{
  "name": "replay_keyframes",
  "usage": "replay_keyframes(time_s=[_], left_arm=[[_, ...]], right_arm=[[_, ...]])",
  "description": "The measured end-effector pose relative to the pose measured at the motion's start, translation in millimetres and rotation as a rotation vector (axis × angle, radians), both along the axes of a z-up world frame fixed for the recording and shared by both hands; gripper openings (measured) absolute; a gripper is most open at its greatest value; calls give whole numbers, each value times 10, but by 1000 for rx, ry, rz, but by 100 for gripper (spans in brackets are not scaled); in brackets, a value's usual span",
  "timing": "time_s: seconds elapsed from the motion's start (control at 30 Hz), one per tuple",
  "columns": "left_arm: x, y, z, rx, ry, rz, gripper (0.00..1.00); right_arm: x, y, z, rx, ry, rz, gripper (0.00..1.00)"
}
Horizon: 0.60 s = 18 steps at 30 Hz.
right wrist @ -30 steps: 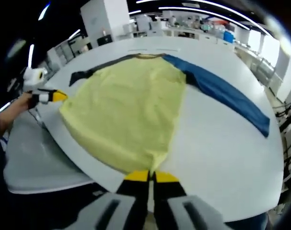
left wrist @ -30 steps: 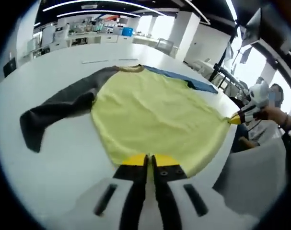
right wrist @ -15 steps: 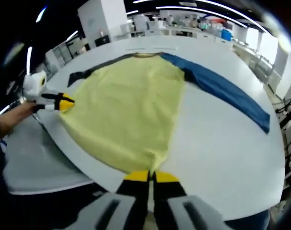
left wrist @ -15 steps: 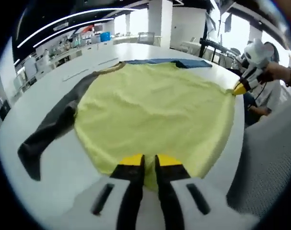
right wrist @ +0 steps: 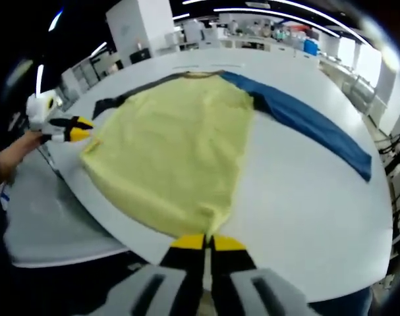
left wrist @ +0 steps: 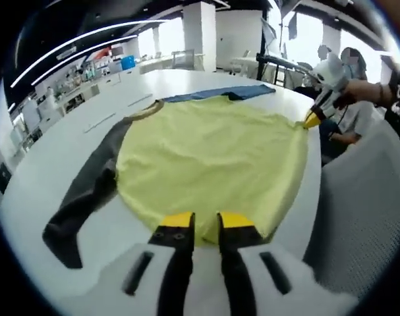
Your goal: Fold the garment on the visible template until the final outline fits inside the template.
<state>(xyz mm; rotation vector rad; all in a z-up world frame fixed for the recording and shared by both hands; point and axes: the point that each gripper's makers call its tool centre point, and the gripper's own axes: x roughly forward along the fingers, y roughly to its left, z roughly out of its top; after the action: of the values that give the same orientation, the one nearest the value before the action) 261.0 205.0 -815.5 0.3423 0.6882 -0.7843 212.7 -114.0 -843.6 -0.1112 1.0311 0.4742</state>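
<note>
A long-sleeved shirt with a yellow body (left wrist: 213, 151) lies flat on the white table (left wrist: 48, 164). Its grey sleeve (left wrist: 87, 197) trails off one side, its blue sleeve (left wrist: 219, 94) off the far side. My left gripper (left wrist: 205, 224) stands at the near hem, its jaws a little apart, open. In the right gripper view the same shirt (right wrist: 180, 138) spreads ahead, and my right gripper (right wrist: 205, 242) is shut on its hem corner. The left gripper (right wrist: 81, 125) hovers just off the other hem corner. The right gripper (left wrist: 310, 120) pinches the stretched corner in the left gripper view.
The table's rounded edge (right wrist: 305, 197) runs close under the hem. A grey chair (left wrist: 364, 197) stands beside it, seen again as the chair (right wrist: 41, 217) in the right gripper view. A seated person (left wrist: 348, 112) is beyond the table. Desks and shelves fill the far room.
My left gripper's jaws have parted from shut on the hem to open, and it has drawn slightly away from the hem corner. The right gripper keeps its hold.
</note>
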Motion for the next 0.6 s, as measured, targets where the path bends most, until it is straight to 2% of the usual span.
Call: replay_keyframes(time_s=[0.2, 0.3, 0.6], left_arm=[[-108, -11, -163, 52, 52, -70, 9], [-107, -7, -224, 102, 48, -102, 9], [-108, -38, -256, 152, 55, -174, 8]], right_arm=[[9, -10, 15, 5, -3, -3, 0], [3, -7, 22, 6, -4, -5, 0], [-14, -1, 21, 6, -3, -12, 0]])
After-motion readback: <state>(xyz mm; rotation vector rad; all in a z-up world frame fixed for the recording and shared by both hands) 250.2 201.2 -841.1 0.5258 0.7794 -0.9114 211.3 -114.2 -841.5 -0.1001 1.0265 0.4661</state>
